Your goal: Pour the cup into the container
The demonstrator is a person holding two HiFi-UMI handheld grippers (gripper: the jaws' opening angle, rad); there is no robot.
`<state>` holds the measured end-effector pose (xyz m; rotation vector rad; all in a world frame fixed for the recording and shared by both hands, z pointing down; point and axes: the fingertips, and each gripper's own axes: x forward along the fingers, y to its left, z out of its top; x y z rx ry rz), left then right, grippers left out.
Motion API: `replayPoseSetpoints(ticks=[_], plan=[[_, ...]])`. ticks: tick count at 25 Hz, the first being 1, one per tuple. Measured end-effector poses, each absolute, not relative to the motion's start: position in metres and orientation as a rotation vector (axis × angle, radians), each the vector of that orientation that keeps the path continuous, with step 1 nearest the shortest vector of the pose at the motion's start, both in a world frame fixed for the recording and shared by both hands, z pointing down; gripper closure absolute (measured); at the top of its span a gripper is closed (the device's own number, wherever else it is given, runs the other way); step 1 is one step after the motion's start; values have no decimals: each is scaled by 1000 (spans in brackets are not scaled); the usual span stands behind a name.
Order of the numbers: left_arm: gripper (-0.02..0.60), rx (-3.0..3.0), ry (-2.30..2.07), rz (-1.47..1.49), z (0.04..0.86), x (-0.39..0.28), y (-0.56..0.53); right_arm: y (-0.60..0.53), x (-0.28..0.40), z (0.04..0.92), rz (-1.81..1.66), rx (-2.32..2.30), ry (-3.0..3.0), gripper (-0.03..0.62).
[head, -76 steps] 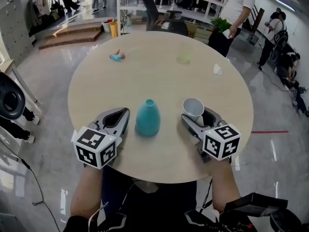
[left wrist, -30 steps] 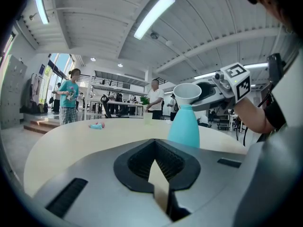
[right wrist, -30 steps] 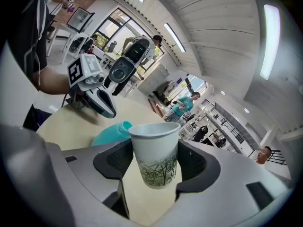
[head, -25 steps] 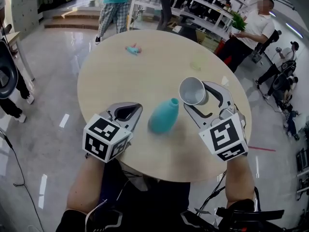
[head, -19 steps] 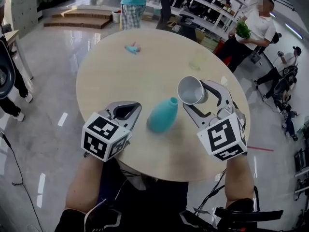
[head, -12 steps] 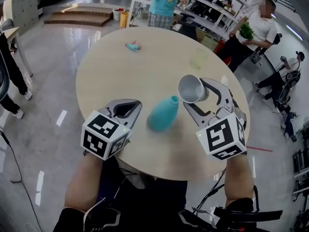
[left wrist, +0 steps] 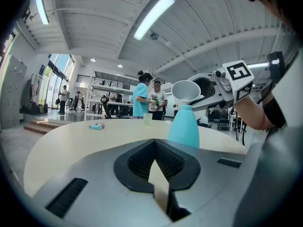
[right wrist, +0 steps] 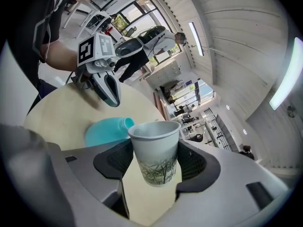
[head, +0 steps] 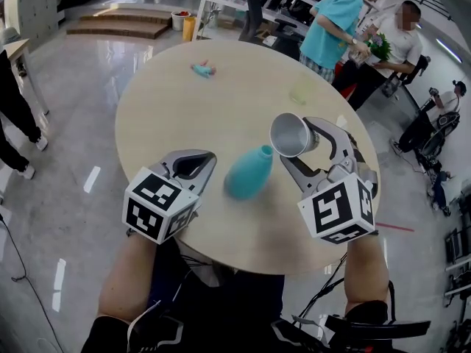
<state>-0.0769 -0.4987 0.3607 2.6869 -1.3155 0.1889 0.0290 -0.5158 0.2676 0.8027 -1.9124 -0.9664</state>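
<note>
My right tool (head: 300,140) grips a white paper cup (head: 289,134) close by the neck of the teal narrow-necked vase (head: 249,172) on the round beige tabletop (head: 221,101); my left tool (head: 193,165) rests beside it.

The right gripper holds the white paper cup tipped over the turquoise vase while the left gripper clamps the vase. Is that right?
Not quite. The left gripper does not clamp the turquoise narrow-necked vase: the left gripper view shows its jaws together on nothing, with the vase standing apart. The right gripper does hold the white paper cup tipped over it.
</note>
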Motion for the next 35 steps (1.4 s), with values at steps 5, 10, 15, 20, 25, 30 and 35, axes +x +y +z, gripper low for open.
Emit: replayPoseSetpoints(ticks=[5,10,15,20,25,30,35], plan=[[583,2686,-1313,190,362,-76,-499,-515,29,269,-982,793,-1896,297],[583,2685,-1311,190,358,-82,-499,-513,21,264,-1012,776,-1863,298],[581,2684,-1312,192,357,-79,-501,-514,23,261,-1032,769,-1839,297],[583,2685,-1317,192,360,-76,-501,-514,25,262,-1048,770,-1821,297],[583,2688,-1314,184,357,-79,-500,-515,24,259,-1050,778,-1808,298],[583,2688,-1315,187,358,-78,-500,-516,25,261,-1053,781,-1795,298],[583,2688,-1314,189,360,-79,-496,-513,25,263,-1066,789,-1786,297]])
